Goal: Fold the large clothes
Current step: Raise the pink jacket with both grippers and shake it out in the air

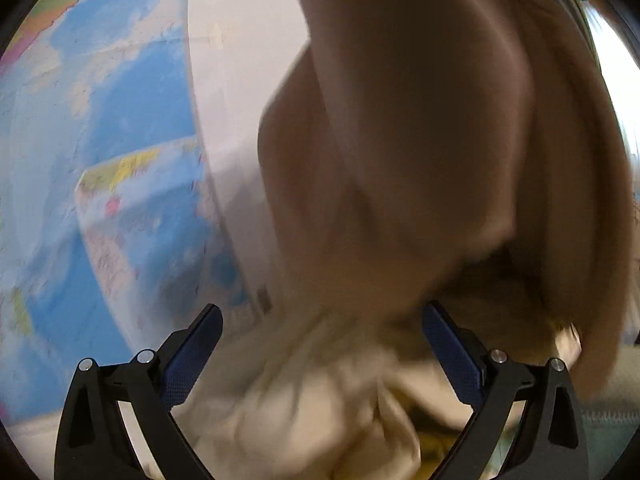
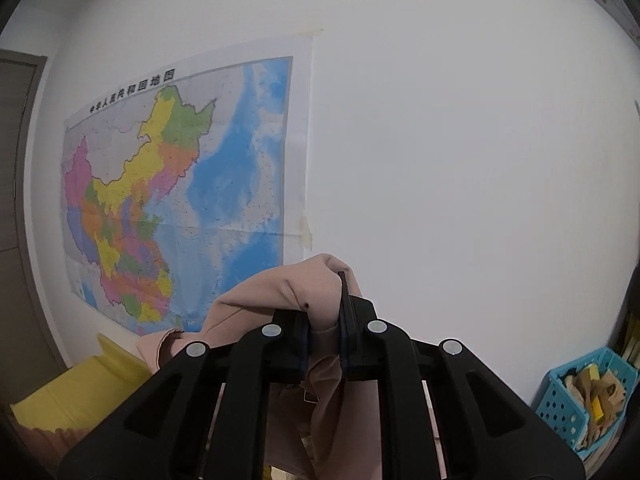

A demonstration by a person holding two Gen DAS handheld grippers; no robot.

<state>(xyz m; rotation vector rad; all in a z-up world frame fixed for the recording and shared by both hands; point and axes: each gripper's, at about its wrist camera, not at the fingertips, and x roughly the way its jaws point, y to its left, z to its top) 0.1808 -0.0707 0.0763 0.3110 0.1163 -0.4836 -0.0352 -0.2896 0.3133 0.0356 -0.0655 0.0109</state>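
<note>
While right tongs [image 2: 324, 320] pinch the beige garment's [image 2: 280, 292] edge, left tongs [image 1: 320, 344] gape.

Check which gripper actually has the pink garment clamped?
The right gripper: its jaws are shut on a bunch of the pink garment. The left gripper stands wide open, blurred fabric hanging between its fingers unpinched.

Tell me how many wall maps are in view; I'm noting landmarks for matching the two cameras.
1. A single wall map hangs left of centre in the right wrist view; the left wrist view shows a blurred map at its left, apparently the same one. The hanging garment may hide others.
</note>
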